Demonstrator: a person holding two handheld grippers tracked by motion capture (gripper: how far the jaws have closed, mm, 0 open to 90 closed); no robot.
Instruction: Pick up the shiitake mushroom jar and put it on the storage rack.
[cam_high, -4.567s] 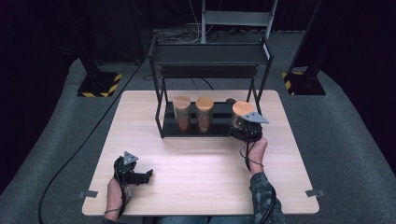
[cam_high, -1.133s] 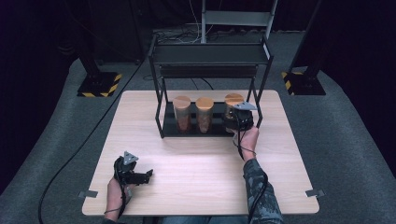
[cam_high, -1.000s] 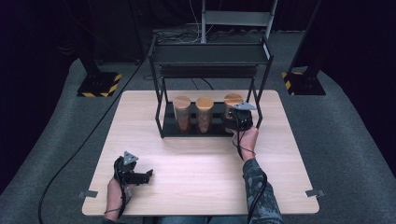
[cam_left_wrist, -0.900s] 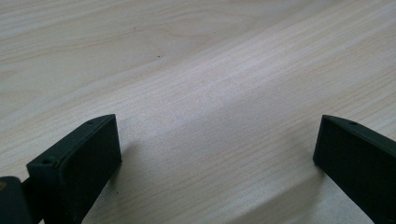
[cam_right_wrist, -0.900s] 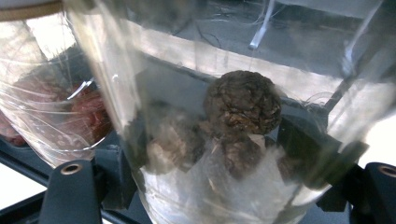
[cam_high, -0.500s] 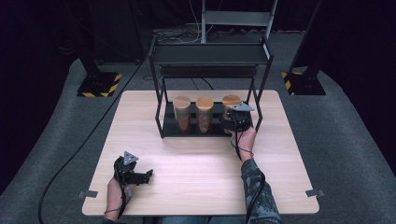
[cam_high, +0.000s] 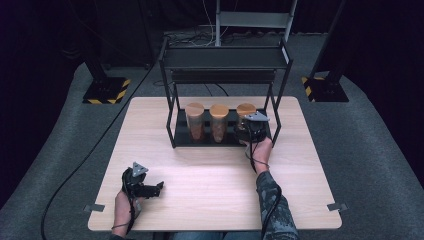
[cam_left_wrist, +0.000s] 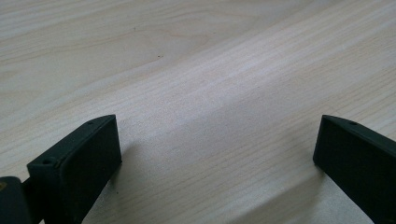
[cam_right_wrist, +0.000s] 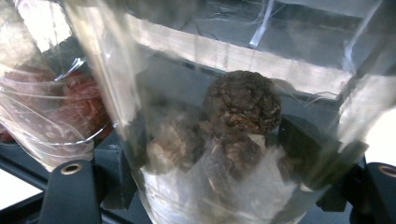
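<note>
Three clear jars with round wooden lids stand in a row on the lower shelf of a black metal rack (cam_high: 225, 55). My right gripper (cam_high: 248, 129) is shut on the rightmost jar (cam_high: 246, 109), at the shelf's right end. In the right gripper view this jar (cam_right_wrist: 224, 140) sits between the two black fingers (cam_right_wrist: 70, 191) and holds dark brown wrinkled lumps (cam_right_wrist: 243, 108). The middle jar (cam_high: 218, 122) and left jar (cam_high: 195, 122) hold reddish-brown contents. My left gripper (cam_high: 158, 188) rests open on the table's near left, with bare wood between its jaws (cam_left_wrist: 217, 154).
The light wooden table (cam_high: 210, 170) stands on grey carpet. The rack's right front post (cam_high: 276, 117) is close beside my right gripper. A neighbouring jar with red contents (cam_right_wrist: 70, 107) stands just left of the held one. Black cables trail across the floor (cam_high: 90, 155).
Since the earliest frame my right gripper has carried the jar from the rack's right front onto the lower shelf beside the other two. Over the last second it edged slightly inward. The left gripper stayed still.
</note>
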